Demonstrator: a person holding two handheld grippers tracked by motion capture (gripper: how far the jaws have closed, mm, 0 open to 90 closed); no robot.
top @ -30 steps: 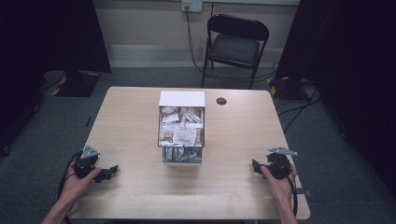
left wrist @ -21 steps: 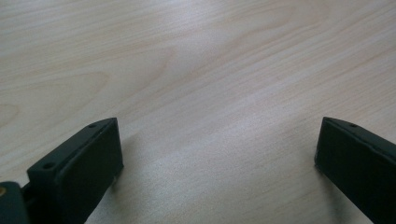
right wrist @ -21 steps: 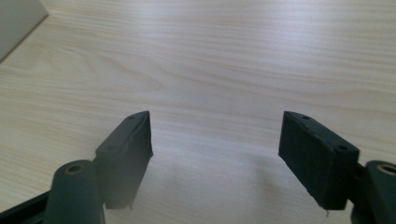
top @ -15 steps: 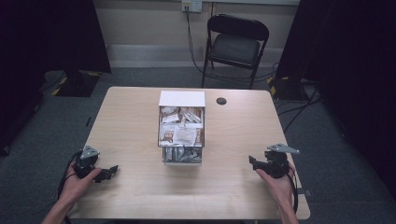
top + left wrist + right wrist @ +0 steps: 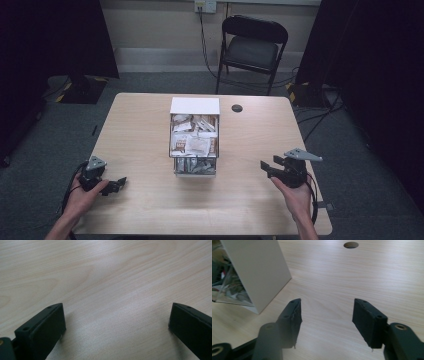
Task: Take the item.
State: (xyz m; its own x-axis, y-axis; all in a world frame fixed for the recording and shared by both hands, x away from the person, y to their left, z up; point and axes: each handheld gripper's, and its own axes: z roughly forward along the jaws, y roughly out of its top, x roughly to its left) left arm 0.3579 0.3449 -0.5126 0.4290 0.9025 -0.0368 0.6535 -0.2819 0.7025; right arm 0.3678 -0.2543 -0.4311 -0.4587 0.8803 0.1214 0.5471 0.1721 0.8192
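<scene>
High view: a light wood surface (image 5: 140, 135) carried a white-walled box (image 5: 194, 135) at its centre, open on top and packed with small packets (image 5: 192, 142) whose print was too small to read; its near face looked clear, with more packets showing through it. A round hole (image 5: 237, 108) sat in the surface just beyond the box, toward the far edge and slightly to its right. The left tongs (image 5: 116, 184) were held low in the person's left hand (image 5: 85, 192) near the near-left corner, well apart from the box, jaws pointing inward toward the middle of the surface. The right tongs (image 5: 266, 167) were held in the right hand (image 5: 295, 192) near the near-right edge, raised a little off the surface, grey three-cornered plate on top, jaws pointing toward the box but apart from it. A black folding chair (image 5: 252, 47) stood on the grey floor beyond the surface. Left gripper view: the left tongs (image 5: 116, 326) stood wide, with nothing between the jaws and bare wood grain below. Right gripper view: the right tongs (image 5: 327, 320) stood apart at a moderate-to-wide gap, holding nothing; the white side wall of the box (image 5: 259, 270) lay ahead and to the left, near but not touching the left jaw, with the clear face and packets visible at its edge, and the hole (image 5: 351, 244) showed far ahead.
</scene>
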